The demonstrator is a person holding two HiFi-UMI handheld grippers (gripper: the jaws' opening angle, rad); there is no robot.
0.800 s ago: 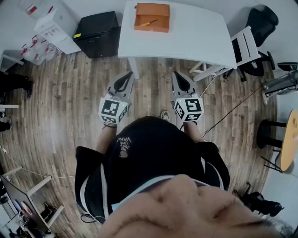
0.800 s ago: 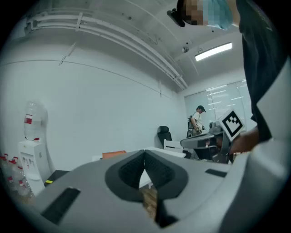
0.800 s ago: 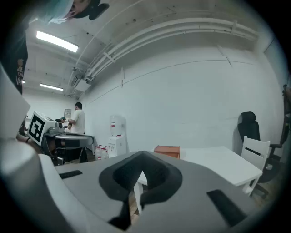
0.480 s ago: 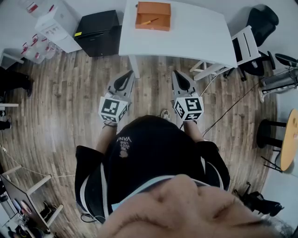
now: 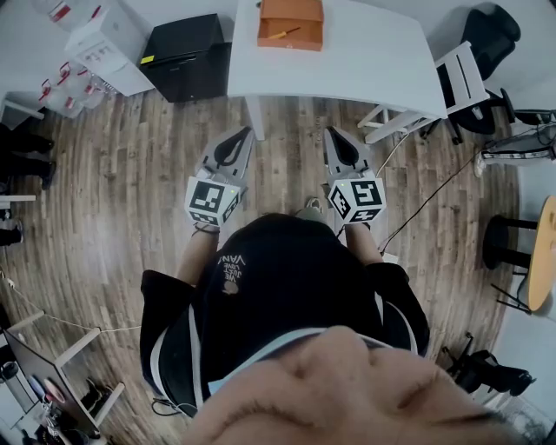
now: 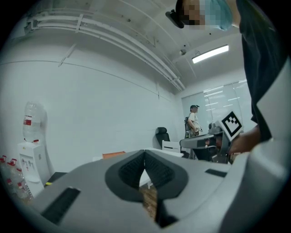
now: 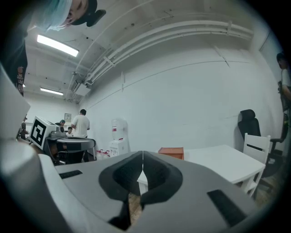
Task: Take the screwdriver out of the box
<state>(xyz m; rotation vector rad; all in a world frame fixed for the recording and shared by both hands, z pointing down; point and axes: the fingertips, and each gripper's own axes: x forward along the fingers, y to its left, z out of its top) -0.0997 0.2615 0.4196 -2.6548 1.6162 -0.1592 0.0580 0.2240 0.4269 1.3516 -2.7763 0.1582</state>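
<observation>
both grippers, left (image 5: pixel 236 146) and right (image 5: pixel 340 148), pressed together, empty; screwdriver (image 5: pixel 284 34) lies in orange box (image 5: pixel 290 23) on table (image 5: pixel 365 61), well apart ahead.

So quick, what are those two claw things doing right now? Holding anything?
Left gripper: closed, holding nothing.
Right gripper: closed, holding nothing.

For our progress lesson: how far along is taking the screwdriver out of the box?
Done: nothing; the screwdriver lies in the orange box on the white table. In hand: nothing; the left gripper and right gripper are shut and empty, over the floor short of the table. Left: reach the box, grasp, lift it out.
</observation>
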